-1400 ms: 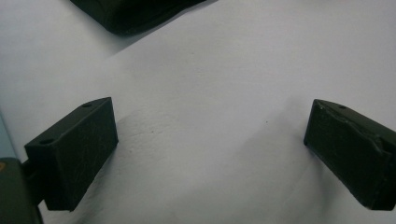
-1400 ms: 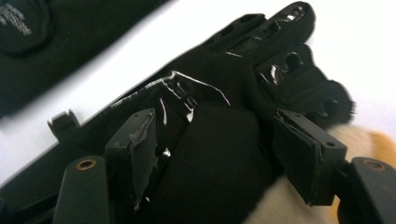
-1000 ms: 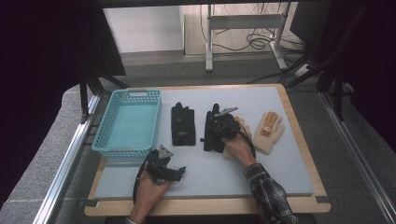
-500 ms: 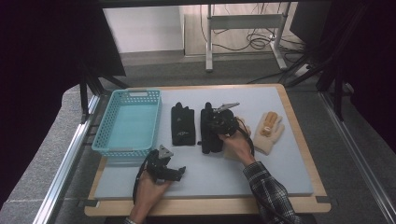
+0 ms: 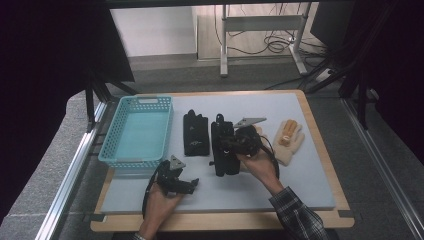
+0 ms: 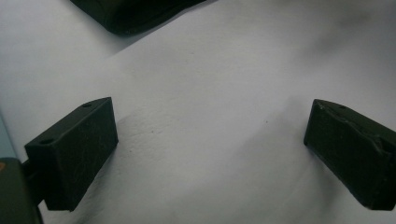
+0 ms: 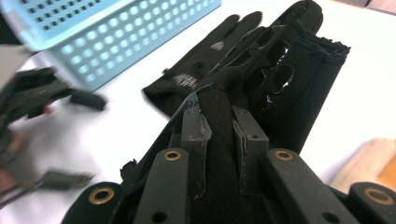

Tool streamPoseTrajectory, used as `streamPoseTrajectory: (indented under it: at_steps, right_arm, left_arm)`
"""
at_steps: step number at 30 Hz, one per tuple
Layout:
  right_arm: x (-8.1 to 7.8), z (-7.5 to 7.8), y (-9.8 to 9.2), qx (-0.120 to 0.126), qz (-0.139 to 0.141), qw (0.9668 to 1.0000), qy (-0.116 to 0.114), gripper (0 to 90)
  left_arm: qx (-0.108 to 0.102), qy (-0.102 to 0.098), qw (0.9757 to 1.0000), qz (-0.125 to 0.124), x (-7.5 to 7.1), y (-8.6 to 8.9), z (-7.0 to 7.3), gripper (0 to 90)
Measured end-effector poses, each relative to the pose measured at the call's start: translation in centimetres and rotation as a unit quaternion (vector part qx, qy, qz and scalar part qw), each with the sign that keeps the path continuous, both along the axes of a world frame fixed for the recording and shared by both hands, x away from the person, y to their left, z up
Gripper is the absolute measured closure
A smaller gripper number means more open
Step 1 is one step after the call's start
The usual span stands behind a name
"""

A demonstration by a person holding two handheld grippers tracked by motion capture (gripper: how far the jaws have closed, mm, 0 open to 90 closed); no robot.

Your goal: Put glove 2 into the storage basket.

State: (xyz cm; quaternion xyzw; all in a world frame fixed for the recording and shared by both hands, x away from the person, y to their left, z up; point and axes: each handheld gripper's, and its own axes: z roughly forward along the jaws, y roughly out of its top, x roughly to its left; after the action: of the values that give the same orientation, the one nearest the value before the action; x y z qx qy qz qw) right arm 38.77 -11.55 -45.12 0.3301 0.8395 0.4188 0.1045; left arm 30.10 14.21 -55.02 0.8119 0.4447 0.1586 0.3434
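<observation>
**Black glove pinched over the table mat**

My right gripper (image 7: 219,140) holds a black glove (image 7: 285,79), its jaws pinching a fold of the fabric between the pads while the rest of the glove drapes ahead of them. In the high view the same glove (image 5: 225,150) hangs at my right gripper (image 5: 242,142) over the middle of the grey mat (image 5: 310,185) on the table. Just to its left a second black glove (image 5: 195,132) lies flat on the mat, and beyond that stands a light blue basket (image 5: 112,150). On the other side, a cream and orange glove (image 5: 289,140) lies near the mat's right edge. My left gripper (image 5: 175,181) rests low at the mat's near side, its jaws spread wide over bare mat with nothing between them.
</observation>
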Motion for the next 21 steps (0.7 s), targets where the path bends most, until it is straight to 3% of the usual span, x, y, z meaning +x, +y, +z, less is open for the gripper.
streamPoseTrajectory:
  at_steps: [4,5,9,12,13,21]
  right_arm:
    - [-1.7,-0.2,-0.3,0.002,0.007,1.0,0.001,75.5]
    - [-3.0,-0.6,-0.5,0.007,0.011,0.9999,0.007,75.3]
    - [-4.7,-1.7,-0.6,0.008,0.011,0.9999,0.01,75.2]
    - [-5.3,-2.6,-0.5,0.002,0.006,1.0,0.005,75.2]
    - [-5.5,-3.6,-0.5,0.001,0.002,0.9999,0.012,75.1]
    - [-6.0,-6.6,-0.5,-0.002,-0.017,0.9995,0.028,73.1]
  left_arm:
    - [-0.002,-0.001,1.0,0.002,0.0,0.0,0.0,3.0]
    - [-0.001,-0.001,1.0,0.001,0.0,0.0,0.0,3.1]
    - [-0.002,0.0,1.0,0.002,0.0,0.0,0.0,3.1]
    - [-0.002,-0.001,1.0,0.002,0.0,0.0,0.0,3.1]
    - [-0.002,0.0,1.0,0.002,0.0,0.0,0.0,3.1]
    - [-0.002,-0.001,1.0,0.002,0.0,0.0,0.0,3.1]
